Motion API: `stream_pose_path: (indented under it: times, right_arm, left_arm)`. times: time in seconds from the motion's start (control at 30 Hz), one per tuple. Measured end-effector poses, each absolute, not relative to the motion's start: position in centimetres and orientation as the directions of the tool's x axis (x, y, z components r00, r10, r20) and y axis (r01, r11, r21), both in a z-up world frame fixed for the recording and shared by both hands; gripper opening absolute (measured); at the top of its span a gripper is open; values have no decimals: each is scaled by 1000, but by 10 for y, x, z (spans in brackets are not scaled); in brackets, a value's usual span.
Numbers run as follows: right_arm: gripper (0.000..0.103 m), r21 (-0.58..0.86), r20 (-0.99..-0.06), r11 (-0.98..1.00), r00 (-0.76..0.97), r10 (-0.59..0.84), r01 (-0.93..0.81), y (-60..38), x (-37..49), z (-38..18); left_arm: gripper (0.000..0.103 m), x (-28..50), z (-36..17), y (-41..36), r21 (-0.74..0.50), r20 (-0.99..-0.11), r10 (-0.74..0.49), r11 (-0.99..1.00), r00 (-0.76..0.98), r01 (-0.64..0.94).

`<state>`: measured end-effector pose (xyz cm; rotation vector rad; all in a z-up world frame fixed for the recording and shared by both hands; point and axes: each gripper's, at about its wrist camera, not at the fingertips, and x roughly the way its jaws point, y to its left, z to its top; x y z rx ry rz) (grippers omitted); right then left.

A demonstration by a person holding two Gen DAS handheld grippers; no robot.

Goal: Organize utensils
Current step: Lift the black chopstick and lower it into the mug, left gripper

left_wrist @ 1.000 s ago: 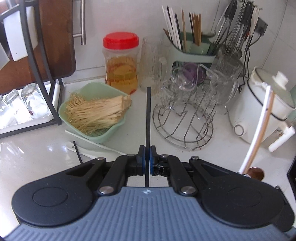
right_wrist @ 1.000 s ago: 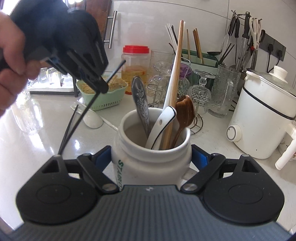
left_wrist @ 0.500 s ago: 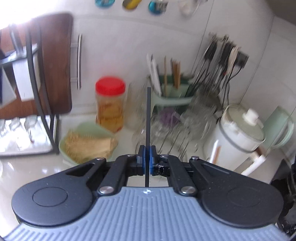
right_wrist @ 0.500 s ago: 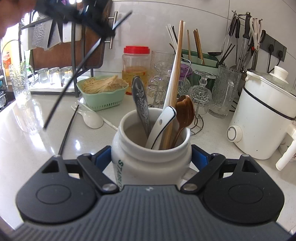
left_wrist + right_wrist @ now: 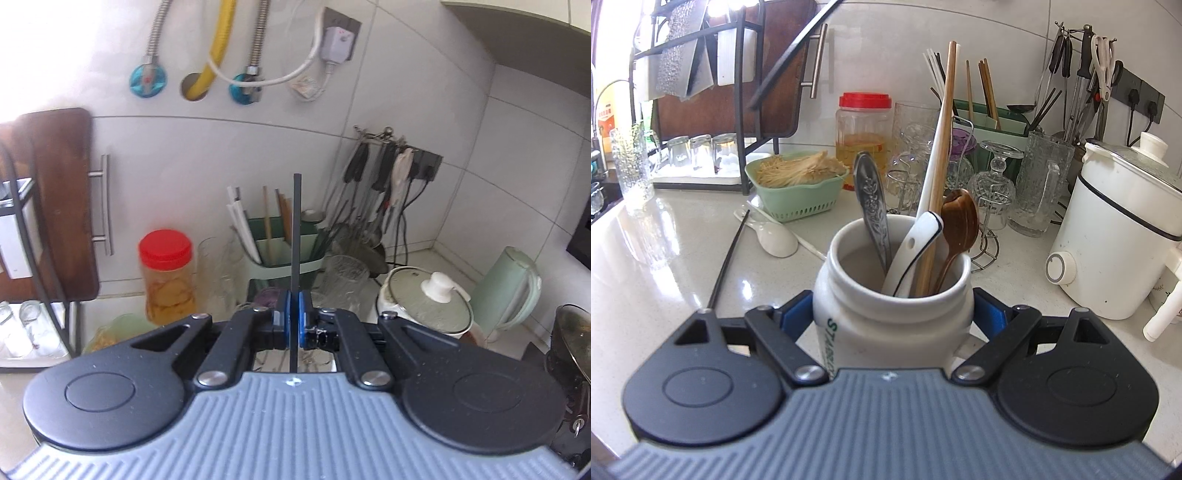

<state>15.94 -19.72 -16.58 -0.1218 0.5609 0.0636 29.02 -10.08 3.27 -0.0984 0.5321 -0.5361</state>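
Two grips | left gripper pinches black chopstick | right gripper clamps jar

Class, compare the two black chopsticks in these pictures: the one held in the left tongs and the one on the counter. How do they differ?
The held black chopstick is clamped between the shut left tongs and lifted; the loose black chopstick lies free on the counter. The held one stands upright between the pads; the loose one lies flat, beside a white spoon. Both look thin, straight and black, seemingly a matching pair.

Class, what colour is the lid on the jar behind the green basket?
Red; the jar lid shows best in the right wrist view.
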Motion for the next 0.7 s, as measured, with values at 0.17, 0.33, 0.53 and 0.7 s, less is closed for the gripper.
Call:
stream_pose_path:
  times: [0.17, 0.33, 0.53, 0.7]
  right_arm:
    - [92, -99, -532, 991, 846, 28, -95, -197, 160, -166]
    - [92, -97, -528, 991, 848, 31, -97, -197, 160, -166]
    - [92, -98, -528, 990, 849, 33, -99, -198, 160, -167]
    - [92, -97, -526, 990, 850, 37, -103, -198, 159, -167]
  left_arm:
    - [5, 286, 20, -119, -215, -437, -545, 836, 716, 505]
    - [5, 280, 5, -139, -190, -415, -575, 813, 706, 550]
    - [5, 275, -16, -155, -167, -427, -593, 794, 683, 585]
    - [5, 268, -30, -158, -125, -423, -586, 793, 691, 597]
